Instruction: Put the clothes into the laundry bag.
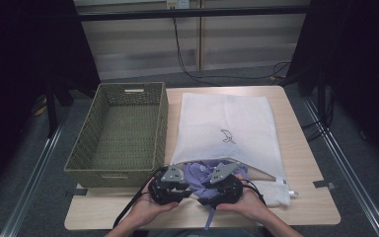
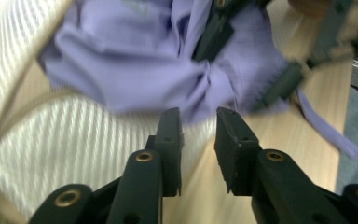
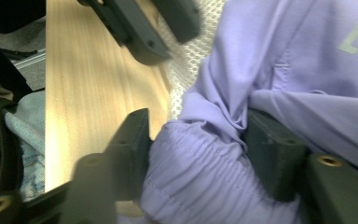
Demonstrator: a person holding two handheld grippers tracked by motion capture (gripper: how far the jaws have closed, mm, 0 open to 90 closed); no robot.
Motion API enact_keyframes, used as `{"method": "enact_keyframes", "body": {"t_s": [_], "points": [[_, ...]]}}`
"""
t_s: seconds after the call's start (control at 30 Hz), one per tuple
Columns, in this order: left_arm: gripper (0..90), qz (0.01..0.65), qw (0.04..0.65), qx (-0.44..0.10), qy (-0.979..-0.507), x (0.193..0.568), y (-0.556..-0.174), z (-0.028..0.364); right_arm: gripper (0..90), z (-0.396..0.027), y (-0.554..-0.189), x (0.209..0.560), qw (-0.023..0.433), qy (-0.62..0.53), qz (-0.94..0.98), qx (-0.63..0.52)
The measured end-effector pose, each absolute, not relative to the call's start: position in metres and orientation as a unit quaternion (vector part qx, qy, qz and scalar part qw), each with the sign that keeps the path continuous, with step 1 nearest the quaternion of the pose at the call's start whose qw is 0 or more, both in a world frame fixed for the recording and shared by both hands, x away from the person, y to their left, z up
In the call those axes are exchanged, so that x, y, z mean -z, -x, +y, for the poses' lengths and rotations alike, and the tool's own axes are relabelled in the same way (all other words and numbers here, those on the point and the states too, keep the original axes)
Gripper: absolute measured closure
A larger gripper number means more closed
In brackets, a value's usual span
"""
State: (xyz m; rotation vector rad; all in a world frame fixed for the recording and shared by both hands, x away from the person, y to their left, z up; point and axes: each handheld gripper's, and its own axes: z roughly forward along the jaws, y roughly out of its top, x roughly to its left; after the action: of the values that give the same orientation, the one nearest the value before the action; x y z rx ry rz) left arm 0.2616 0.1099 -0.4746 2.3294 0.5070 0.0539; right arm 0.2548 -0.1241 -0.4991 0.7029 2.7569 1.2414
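Observation:
A purple garment (image 1: 197,174) spills out of the open front end of a white mesh laundry bag (image 1: 227,123) on the wooden table (image 1: 301,197). My right gripper (image 1: 222,185) is shut on the purple garment (image 3: 284,60), its jaws pinching the gathered elastic band (image 3: 196,130). My left gripper (image 1: 170,185) sits just left of it. In the left gripper view its jaws (image 2: 198,135) stand open with nothing between them, just short of the garment (image 2: 135,60), over the mesh bag (image 2: 74,140). A purple drawstring (image 2: 326,130) trails on the table.
A green woven basket (image 1: 118,133), with nothing in it, stands on the left half of the table beside the bag. Bare wood (image 1: 306,148) lies to the right of the bag. Black cables (image 1: 187,64) run across the floor behind the table.

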Motion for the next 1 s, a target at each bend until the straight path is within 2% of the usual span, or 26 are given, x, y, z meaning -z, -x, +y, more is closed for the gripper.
{"method": "enact_keyframes", "body": {"t_s": [0.13, 0.23, 0.3, 0.4, 0.53, 0.63, 0.77, 0.97, 1.0], "points": [[72.4, 0.194, 0.346, -0.024, -0.918, 0.481, -0.264, 0.11, 55.3, -0.126, -0.259, 0.498, 0.015, -0.227, 0.89, -0.396], [73.2, 0.188, 0.338, -0.021, -0.922, 0.484, -0.265, 0.106, 65.3, -0.128, -0.262, 0.498, 0.005, -0.237, 0.887, -0.395], [75.3, 0.169, 0.323, -0.024, -0.931, 0.486, -0.266, 0.103, 71.4, -0.129, -0.263, 0.498, -0.004, -0.246, 0.884, -0.398], [80.0, 0.174, 0.328, -0.022, -0.928, 0.487, -0.267, 0.099, 80.1, -0.129, -0.264, 0.497, -0.011, -0.255, 0.88, -0.401], [85.5, 0.179, 0.33, -0.011, -0.927, 0.488, -0.271, 0.1, 82.7, -0.129, -0.262, 0.496, -0.005, -0.259, 0.877, -0.405], [86.1, 0.16, 0.317, -0.026, -0.935, 0.486, -0.271, 0.1, 83.1, -0.133, -0.264, 0.493, -0.009, -0.268, 0.87, -0.414], [86.4, 0.183, 0.327, -0.013, -0.927, 0.487, -0.271, 0.1, 83.1, -0.139, -0.266, 0.487, -0.002, -0.273, 0.862, -0.428], [86.4, 0.165, 0.321, -0.018, -0.932, 0.487, -0.272, 0.1, 83.2, -0.149, -0.272, 0.484, 0.004, -0.286, 0.857, -0.429], [86.4, 0.18, 0.328, -0.014, -0.927, 0.488, -0.271, 0.1, 83.2, -0.15, -0.273, 0.484, 0.005, -0.289, 0.856, -0.428]]}}
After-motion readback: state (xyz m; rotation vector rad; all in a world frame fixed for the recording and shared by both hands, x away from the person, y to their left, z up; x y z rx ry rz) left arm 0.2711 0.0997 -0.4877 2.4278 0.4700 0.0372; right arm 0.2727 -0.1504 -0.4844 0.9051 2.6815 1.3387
